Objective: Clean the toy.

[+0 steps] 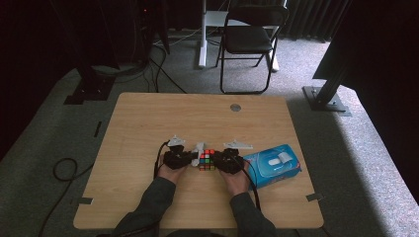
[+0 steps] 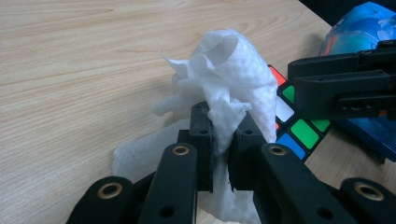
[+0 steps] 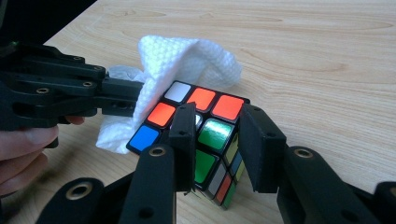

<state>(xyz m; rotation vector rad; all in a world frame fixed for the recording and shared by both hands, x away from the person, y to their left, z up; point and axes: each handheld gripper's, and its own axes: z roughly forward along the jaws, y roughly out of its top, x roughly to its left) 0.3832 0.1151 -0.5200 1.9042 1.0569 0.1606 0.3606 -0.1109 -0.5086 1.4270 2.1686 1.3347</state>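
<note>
**Cube and wipe held at table centre; room dark at the edges**

Presently, the left gripper [image 2: 223, 140] has its jaws nearly closed, pinching a white wipe [image 2: 233, 79] that rises crumpled above the pads. The right gripper [image 3: 219, 140] has its jaws set on two opposite sides of a colour cube [image 3: 201, 135], which stands on the table tilted, one corner edge facing the camera; the pads appear to press on it. In the right gripper view the wipe lies against the cube's upper left face, draped over its top corner.

Surface: a light wooden table [image 1: 148, 128] with rounded corners, grain running across, and a small round grey insert [image 1: 235, 107] near its far edge. In the high view the cube sits near the table's middle, toward the person's side, between the two grippers. A blue packet of wipes [image 1: 272, 165] lies just beside the right hand [image 1: 237, 180], flat on the wood.

Room: grey carpet [image 1: 44, 143] under the table, with black cables [image 1: 64, 170] trailing at the left. A black folding chair [image 1: 249, 39] stands beyond the far edge, next to a white post. Dark curtains close the background. Black frame feet rest on the carpet at both far sides.
</note>
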